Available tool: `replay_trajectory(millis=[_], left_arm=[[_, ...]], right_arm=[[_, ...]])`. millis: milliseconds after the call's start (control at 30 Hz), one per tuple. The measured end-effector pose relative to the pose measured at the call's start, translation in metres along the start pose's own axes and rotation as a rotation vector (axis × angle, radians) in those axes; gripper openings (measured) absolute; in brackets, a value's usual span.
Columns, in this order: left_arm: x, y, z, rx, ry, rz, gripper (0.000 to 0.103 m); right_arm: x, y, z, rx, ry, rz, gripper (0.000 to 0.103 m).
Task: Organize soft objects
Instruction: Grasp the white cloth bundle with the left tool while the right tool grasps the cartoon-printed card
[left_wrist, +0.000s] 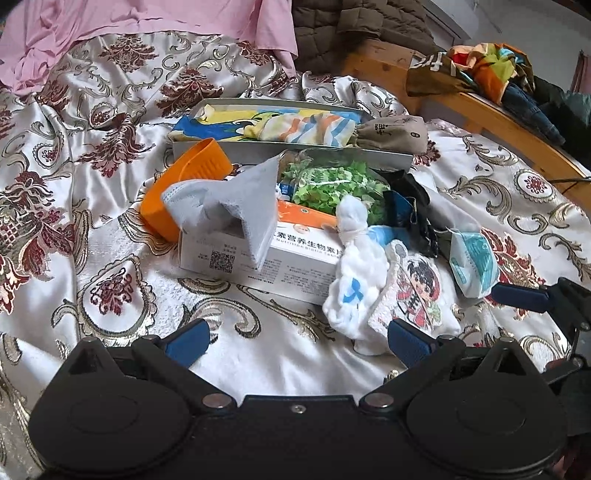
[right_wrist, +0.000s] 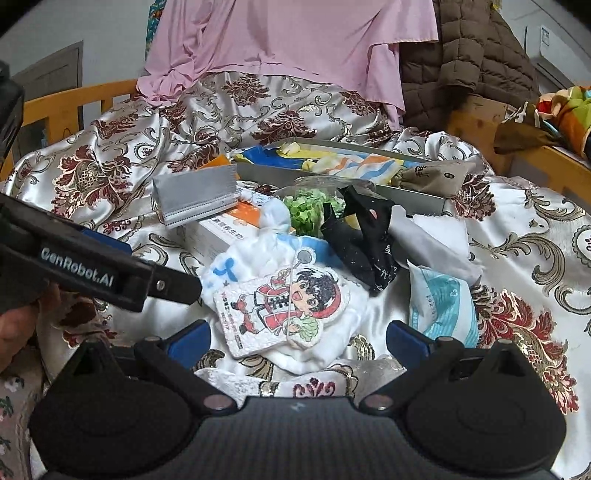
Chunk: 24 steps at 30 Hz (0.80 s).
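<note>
A pile of soft things lies on the patterned bedspread. A white cloth with a cartoon patch (right_wrist: 291, 306) lies right in front of my right gripper (right_wrist: 297, 338), which is open and empty; the patch also shows in the left wrist view (left_wrist: 417, 291). A knotted white sock (left_wrist: 354, 258), a grey face mask (left_wrist: 236, 206), a black cloth (right_wrist: 362, 240) and a packaged mask (right_wrist: 443, 306) lie around it. A grey tray (left_wrist: 295, 157) behind holds colourful cloths and a brown pouch (left_wrist: 395, 134). My left gripper (left_wrist: 297, 343) is open and empty, short of the pile.
A white medicine box (left_wrist: 258, 254), an orange cup (left_wrist: 184, 188) and a bag of green pieces (left_wrist: 332, 184) sit in the pile. A pink garment (right_wrist: 288, 48) and a brown jacket (right_wrist: 469, 62) lie behind. A wooden bed rail (left_wrist: 498, 118) carries clothes at right.
</note>
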<state>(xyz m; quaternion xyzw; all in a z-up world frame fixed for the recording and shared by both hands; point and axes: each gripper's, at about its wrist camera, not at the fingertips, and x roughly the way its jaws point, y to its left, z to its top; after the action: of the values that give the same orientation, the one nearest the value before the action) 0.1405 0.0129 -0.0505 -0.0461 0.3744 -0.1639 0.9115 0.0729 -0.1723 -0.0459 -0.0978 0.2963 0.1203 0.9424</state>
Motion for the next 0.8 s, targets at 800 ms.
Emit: replay_trajectory(millis=[800], left_arm=[[0.043, 0.023, 0.020, -0.252, 0.101, -0.337, 0.077]], right_arm=[[0.026, -0.008, 0.002, -0.012, 0.031, 0.082, 0.103]])
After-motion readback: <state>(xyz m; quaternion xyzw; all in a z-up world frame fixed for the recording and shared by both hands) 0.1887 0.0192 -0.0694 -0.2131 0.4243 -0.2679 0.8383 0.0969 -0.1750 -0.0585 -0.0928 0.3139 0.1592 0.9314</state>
